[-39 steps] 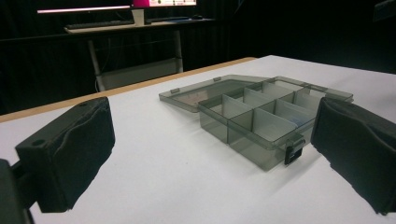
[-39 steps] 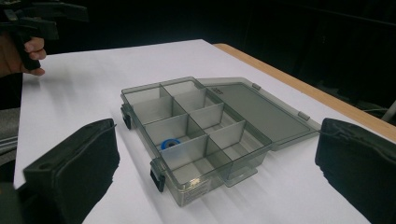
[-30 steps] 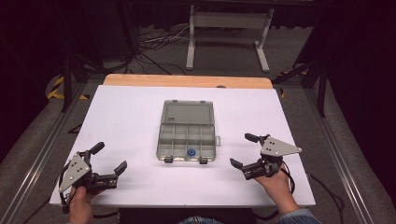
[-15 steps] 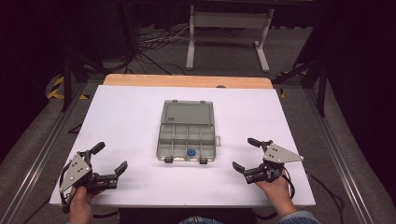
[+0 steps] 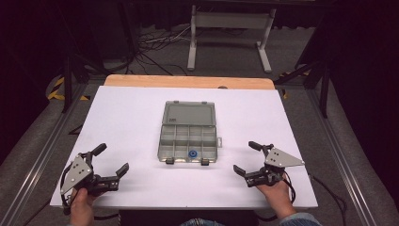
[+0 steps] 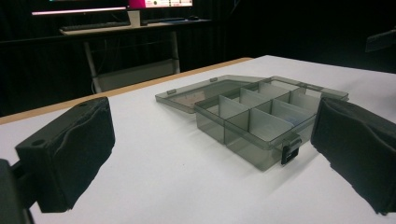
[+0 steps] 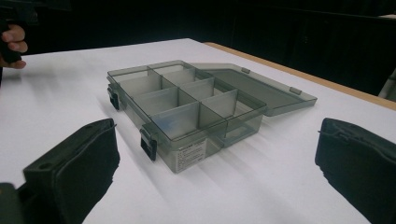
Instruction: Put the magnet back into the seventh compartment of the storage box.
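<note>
There is one see-through grey plastic box in the middle of the white table. It has one flat lid, lying open on the far side. Inside are eight little compartments, four near and four far. One small blue round thing sits in a near one. Two black clips are on the near edge. Two black grippers, one left and one right, sit near the person.

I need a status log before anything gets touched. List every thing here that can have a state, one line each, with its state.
Compartment box: open, resting flat on the table.
Lid: swung fully back, lying flat on the table behind the box.
Front latches: undone.
Blue round part: lying in a front-row compartment.
Left gripper: open, holding nothing.
Right gripper: open, holding nothing.
</note>
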The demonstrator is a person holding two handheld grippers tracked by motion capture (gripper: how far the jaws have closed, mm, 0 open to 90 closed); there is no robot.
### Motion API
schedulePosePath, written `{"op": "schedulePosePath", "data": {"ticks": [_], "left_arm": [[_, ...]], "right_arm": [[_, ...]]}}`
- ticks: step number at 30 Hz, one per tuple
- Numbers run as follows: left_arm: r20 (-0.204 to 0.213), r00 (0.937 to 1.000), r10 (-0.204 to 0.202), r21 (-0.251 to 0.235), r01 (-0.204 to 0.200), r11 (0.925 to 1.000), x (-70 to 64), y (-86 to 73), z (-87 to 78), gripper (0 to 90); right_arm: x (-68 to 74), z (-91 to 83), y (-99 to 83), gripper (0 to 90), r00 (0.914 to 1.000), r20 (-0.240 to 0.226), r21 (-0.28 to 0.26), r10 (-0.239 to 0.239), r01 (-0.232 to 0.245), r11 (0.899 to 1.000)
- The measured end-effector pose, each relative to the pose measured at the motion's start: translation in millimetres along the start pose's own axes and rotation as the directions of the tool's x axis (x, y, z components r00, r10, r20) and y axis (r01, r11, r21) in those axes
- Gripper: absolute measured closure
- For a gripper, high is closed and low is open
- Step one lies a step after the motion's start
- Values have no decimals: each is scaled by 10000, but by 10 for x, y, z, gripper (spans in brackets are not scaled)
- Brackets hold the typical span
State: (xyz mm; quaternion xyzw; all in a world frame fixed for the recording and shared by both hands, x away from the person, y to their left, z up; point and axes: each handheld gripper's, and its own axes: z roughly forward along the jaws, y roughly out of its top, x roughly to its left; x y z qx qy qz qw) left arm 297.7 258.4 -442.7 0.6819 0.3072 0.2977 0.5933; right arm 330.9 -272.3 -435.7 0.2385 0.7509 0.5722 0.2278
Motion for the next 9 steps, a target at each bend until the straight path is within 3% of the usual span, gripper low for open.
{"op": "schedulePosePath", "data": {"ticks": [9], "left_arm": [[-19, 10000, 11, 18, -11, 10000, 1, 2, -4, 4]], "right_arm": [[14, 18, -8, 0, 10000, -33, -100, 86, -86, 9999]]}}
